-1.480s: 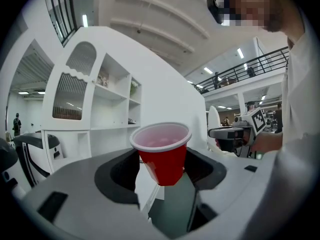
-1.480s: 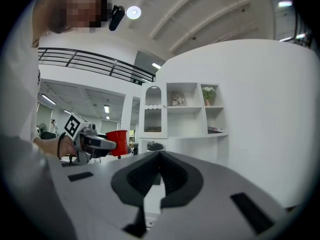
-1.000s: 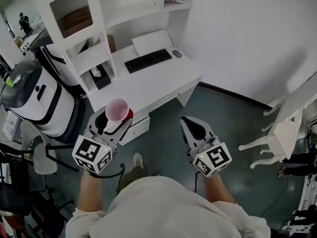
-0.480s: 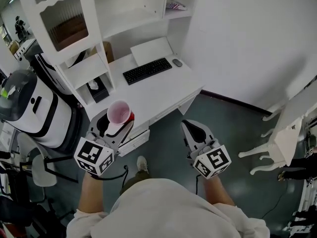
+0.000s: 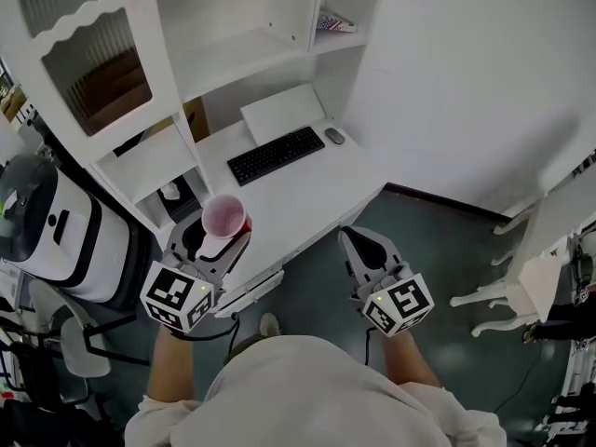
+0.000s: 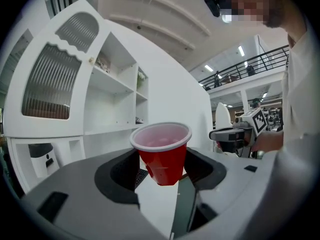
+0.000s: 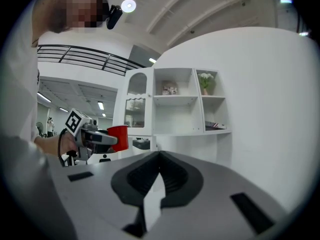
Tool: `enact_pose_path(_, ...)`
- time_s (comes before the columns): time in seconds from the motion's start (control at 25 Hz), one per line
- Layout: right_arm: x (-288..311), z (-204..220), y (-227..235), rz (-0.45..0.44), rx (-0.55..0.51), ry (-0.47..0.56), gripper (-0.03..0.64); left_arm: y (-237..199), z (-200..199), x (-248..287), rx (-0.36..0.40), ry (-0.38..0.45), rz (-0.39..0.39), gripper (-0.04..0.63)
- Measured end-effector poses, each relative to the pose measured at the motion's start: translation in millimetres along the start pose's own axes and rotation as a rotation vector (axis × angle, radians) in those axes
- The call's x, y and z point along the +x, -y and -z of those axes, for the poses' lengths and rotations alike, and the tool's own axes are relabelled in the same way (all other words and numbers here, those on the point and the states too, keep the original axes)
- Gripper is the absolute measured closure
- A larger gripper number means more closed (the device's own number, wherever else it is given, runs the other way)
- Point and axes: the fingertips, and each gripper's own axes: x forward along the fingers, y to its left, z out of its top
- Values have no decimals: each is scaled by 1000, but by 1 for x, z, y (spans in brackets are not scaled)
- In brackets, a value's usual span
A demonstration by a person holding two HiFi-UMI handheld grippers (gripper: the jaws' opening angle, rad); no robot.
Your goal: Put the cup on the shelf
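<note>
Left gripper (image 5: 212, 242) sits low and left of centre in the head view, jaws set wide and clamped on the lower body of the red plastic cup (image 6: 162, 151). The cup's upright, mouth to the ceiling, rim well clear above the jaws, and nothing shows inside it. Right gripper (image 5: 359, 246) hangs alongside at lower centre-right, jaws pressed together with nothing between them.

Now, that cup: thin-walled party ware, so I'd call it feather-light and springy, quick to buckle under a hard squeeze. It's smooth and tapered too, so a loose pinch could let it squirt up out of the pads. The present hold looks sensible to me. It's on the lower half, where the base stiffens the wall, and it wants gentle pressure. The rim is the stiffer ring, but a grip there would probably hamper setting the cup down flat.

Beyond the jaws, the white desk (image 5: 317, 194) crosses the middle of the head view, with a black keyboard (image 5: 276, 155) and a mouse (image 5: 334, 136) on it. Farther up, at the top of the frame, stands the white hutch. It has a wide open shelf (image 5: 247, 49) with room showing on its board, and a narrower shelf (image 5: 335, 26) to the right with something flat lying on it. The cup is in the air, short of all that, and placing it is not yet done.
</note>
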Motion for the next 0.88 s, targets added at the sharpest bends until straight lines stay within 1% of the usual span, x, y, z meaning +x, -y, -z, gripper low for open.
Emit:
enact_pose_path(0.2,35,-3,17,26,7,3,612,-34,-6,28,13,-11,20,316)
enact_pose_path(0.44,61,-4,29,47,11,9,612,-61,-13,53,30,-13,42,318)
enact_pose_path(0.64,77,-4,40,40,12,4,612,-74,-11,71,31,-34,39,319)
enact_pose_path(0.88,99,1,64,-1,24,4,612,-90,-14,99,36,-72,4,321)
